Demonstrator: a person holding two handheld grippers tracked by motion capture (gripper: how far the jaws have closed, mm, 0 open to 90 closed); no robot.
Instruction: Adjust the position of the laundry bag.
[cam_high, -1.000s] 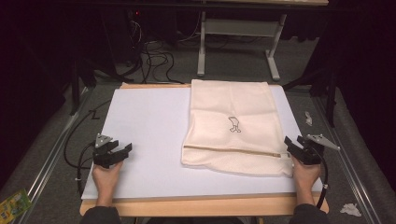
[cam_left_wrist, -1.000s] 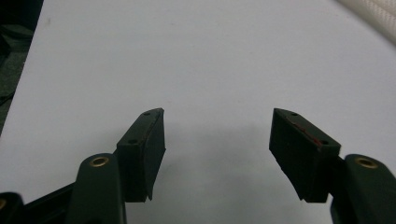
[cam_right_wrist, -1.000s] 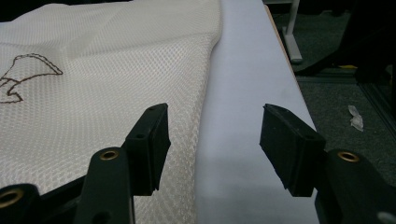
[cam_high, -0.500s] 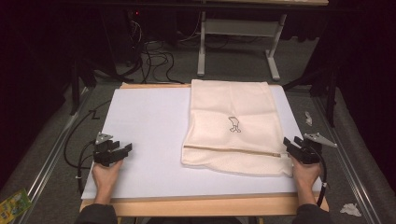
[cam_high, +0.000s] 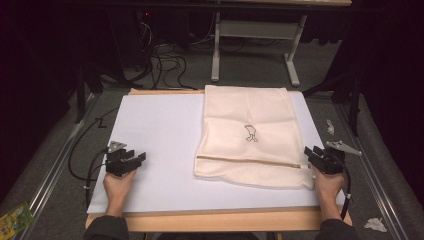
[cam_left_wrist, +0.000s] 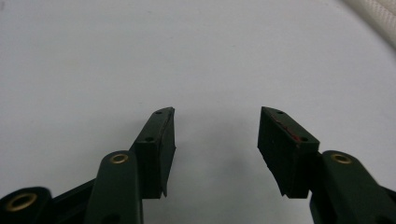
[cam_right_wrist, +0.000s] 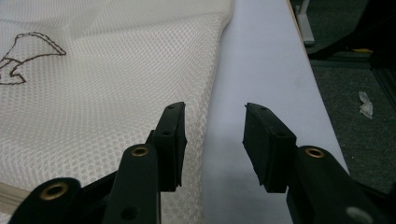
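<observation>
Left hand-held gripper (cam_left_wrist: 217, 133): jaws apart, just closing, over bare worktop (cam_left_wrist: 140, 56) | right hand-held gripper (cam_right_wrist: 212, 140): jaws apart (closing too), straddling mesh bag (cam_right_wrist: 116, 93) edge.

The little drawing (cam_right_wrist: 28, 56) on the mesh bag (cam_right_wrist: 116, 93) is cut off at the left edge. A green packet (cam_high: 12, 220) at the lower left corner is cut off and too blurry to read.

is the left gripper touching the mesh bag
No, the left gripper rests on bare white board, well apart from the cream mesh bag, with nothing between its open jaws.
</observation>
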